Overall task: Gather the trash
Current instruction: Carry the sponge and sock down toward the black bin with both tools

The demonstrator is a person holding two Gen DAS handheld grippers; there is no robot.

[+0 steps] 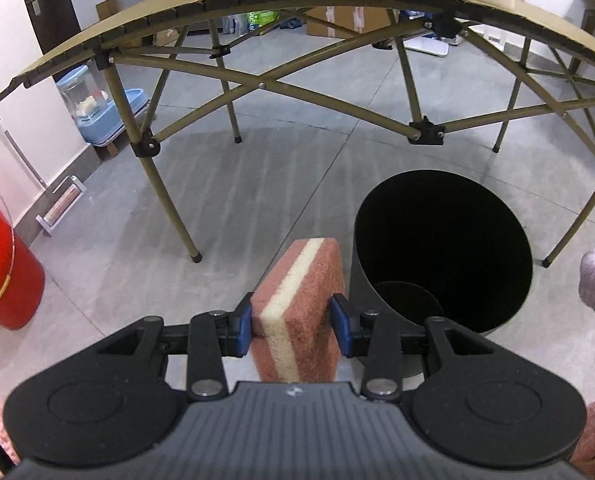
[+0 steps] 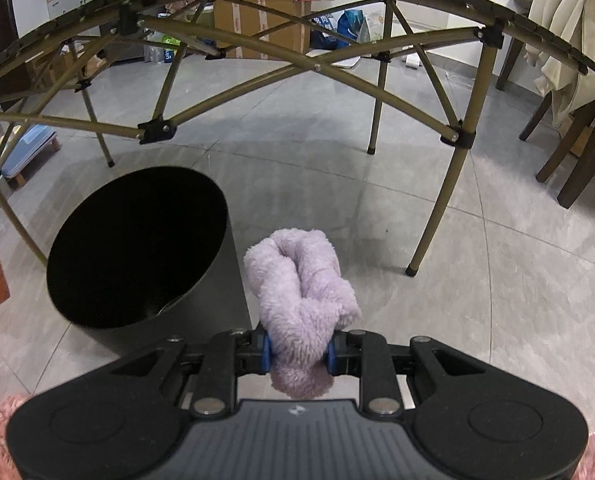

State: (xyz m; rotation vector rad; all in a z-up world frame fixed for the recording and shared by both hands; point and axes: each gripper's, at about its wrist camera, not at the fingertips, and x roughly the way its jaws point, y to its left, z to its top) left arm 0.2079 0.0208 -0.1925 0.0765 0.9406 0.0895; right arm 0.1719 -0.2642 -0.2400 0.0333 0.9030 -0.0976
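Clamping a pink sponge (image 1: 297, 312) with a cream stripe down its middle, the left gripper (image 1: 296, 330) has both blue pads pressed against the sponge's flat sides, so it is closed on it. From the left wrist view the sponge stands upright between the fingers, with the open black trash bin (image 1: 443, 248) at about two o'clock from it, its rim just beside the sponge's right edge. The bin stands on the grey tiled floor (image 1: 257, 184), in front of a folding table (image 1: 225, 4) at twelve o'clock. A red bucket (image 1: 1, 264) sits at nine o'clock by the wall. The right gripper (image 2: 298, 350) is closed on a bunched lilac fleece cloth (image 2: 301, 292), its pads sunk into the pile at the cloth's lower part. In the right wrist view the same bin (image 2: 137, 248) lies at ten o'clock from the cloth, close beside it, and the cloth is not over the opening. A wooden chair (image 2: 577, 140) draped with pale fabric stands at two o'clock.
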